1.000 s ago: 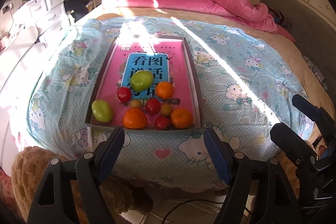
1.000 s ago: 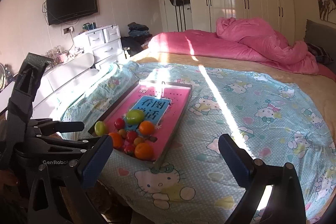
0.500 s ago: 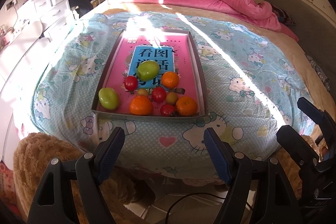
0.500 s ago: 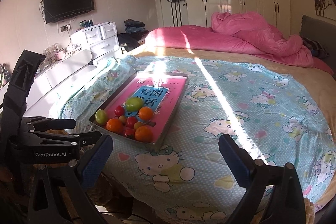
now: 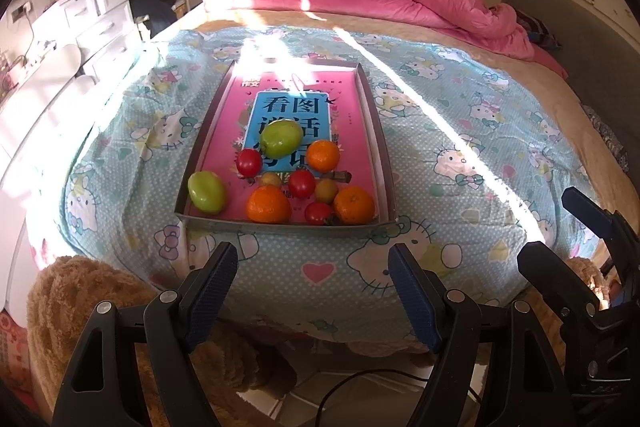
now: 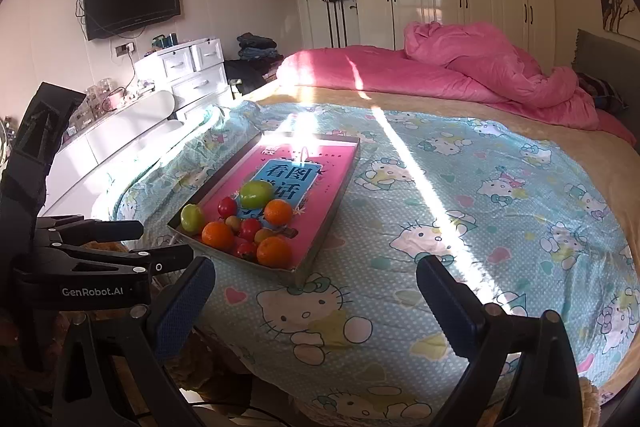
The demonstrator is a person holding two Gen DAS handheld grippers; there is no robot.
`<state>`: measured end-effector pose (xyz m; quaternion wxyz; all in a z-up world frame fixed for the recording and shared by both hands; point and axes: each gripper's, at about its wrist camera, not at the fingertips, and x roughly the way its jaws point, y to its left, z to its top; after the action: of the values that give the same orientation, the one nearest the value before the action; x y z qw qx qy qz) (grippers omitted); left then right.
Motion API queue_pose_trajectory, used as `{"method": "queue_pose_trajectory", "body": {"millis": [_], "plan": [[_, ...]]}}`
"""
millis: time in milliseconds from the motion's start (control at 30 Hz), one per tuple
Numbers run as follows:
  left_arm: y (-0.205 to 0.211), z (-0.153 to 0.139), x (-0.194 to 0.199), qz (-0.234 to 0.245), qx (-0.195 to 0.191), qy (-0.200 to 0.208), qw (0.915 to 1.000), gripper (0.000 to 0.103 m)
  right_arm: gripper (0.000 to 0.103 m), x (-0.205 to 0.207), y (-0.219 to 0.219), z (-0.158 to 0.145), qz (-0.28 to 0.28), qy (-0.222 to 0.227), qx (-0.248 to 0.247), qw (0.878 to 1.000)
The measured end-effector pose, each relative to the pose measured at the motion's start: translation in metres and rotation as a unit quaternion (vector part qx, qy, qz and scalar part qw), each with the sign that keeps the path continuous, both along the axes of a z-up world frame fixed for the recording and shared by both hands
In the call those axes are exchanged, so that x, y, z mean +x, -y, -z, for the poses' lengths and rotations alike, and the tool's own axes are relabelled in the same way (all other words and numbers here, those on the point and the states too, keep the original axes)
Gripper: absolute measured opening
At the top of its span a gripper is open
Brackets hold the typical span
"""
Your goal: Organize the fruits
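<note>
Both wrist views are pulling back and rising vs a sec ago; the tray (image 5: 382, 143) is sitting further away and more of the bed's near edge is showing below it; the fruit isn't shifting at all. Left gripper (image 5: 312, 277) is hanging wide open w/ nothing in it, off the near edge of the bed; right gripper (image 6: 316, 291) likewise spread wide and empty, to the right of the tray. Fruit is lying mixed at the tray's near end: green ones (image 5: 281, 138) (image 5: 207, 191), oranges (image 5: 323, 155) (image 5: 268, 204) (image 5: 354, 205), red tomatoes (image 5: 249, 163) (image 5: 302, 183) (image 5: 319, 213), no grouping by kind; so I'm judging sorting isn't showing yet, and the grippers aren't closing on any piece.
</note>
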<state>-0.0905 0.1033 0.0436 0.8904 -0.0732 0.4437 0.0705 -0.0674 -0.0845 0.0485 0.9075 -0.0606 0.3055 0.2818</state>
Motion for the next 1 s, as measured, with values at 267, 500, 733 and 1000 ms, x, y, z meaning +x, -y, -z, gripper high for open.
{"method": "queue_pose_trajectory", "body": {"millis": [267,500,733,1000], "plan": [[0.0011,0.0014,0.0011,0.005,0.002,-0.003,1.0,0.079,0.102,0.0034,0.0007,0.0013,0.008,0.0,-0.001,1.0],[0.0023,0.0012,0.001,0.007,0.001,-0.001,1.0,0.079,0.102,0.0024,0.0021,0.0019,0.016,0.003,-0.008,1.0],[0.0021,-0.0022,-0.0017,0.003,0.005,0.005,1.0,0.079,0.102,0.0001,0.0025,0.0006,0.018,0.006,-0.008,1.0],[0.001,-0.003,-0.0035,0.0,0.008,0.004,1.0,0.079,0.102,-0.0022,0.0015,-0.0009,0.018,0.008,-0.01,1.0]]}}
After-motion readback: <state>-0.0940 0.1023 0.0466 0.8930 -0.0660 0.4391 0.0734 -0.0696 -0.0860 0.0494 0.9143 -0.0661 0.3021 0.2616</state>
